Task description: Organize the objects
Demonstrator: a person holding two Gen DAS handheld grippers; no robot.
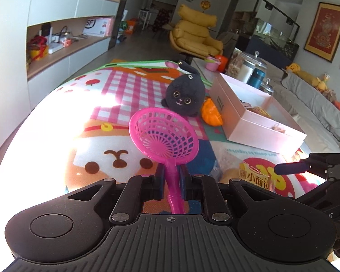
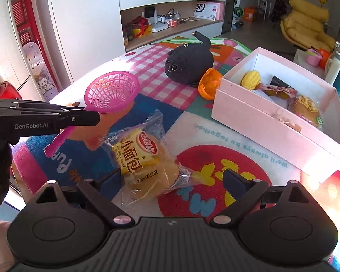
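Left gripper (image 1: 171,176) clamped on pink strainer (image 1: 163,131) handle; right gripper (image 2: 172,180) jaws wide apart over bread packet (image 2: 145,156).

Landmark: pink box (image 2: 272,122). Strainer is held above the mat (image 2: 215,136), well left of box. Bread packet lies on the mat near the box's front corner, between the parted right fingers, untouched. Black cat plush (image 2: 189,64) and orange toy (image 2: 209,83) sit just beside the box's far-left end.

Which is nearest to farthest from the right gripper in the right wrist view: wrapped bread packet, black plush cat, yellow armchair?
1. Wrapped bread packet: between the right gripper's open jaws.
2. Black plush cat: mid-mat, beyond.
3. Yellow armchair: far right, across the room.
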